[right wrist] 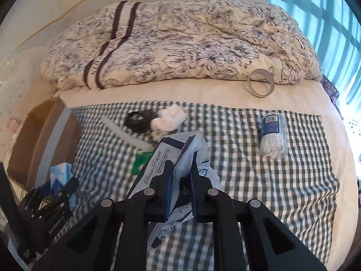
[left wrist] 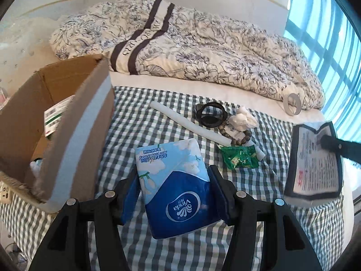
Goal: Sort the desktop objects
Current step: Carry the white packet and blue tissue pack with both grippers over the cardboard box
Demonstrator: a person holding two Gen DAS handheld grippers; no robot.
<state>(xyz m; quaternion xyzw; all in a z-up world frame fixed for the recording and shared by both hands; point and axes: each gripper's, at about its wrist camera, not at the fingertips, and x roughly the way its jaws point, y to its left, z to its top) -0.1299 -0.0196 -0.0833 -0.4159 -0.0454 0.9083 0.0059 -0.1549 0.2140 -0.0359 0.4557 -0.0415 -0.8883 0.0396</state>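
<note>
The blue tissue pack (left wrist: 178, 189), low centre of the frame, is clamped in the left gripper (left wrist: 174, 195) beside the cardboard box (left wrist: 67, 122) at left, seemingly its destination, while the right gripper (right wrist: 180, 194) pinches a tissue-paper packet (right wrist: 180, 155) above the checked bedsheet (right wrist: 259, 180).

Bare checked cloth (right wrist: 259, 192) fills the lower right of the right wrist frame. The cardboard box (left wrist: 74, 122) blocks the left; a clutter of foam tube (left wrist: 187, 122), beads (left wrist: 241, 135) and green wrapper (left wrist: 239, 158) crowds the centre.
</note>
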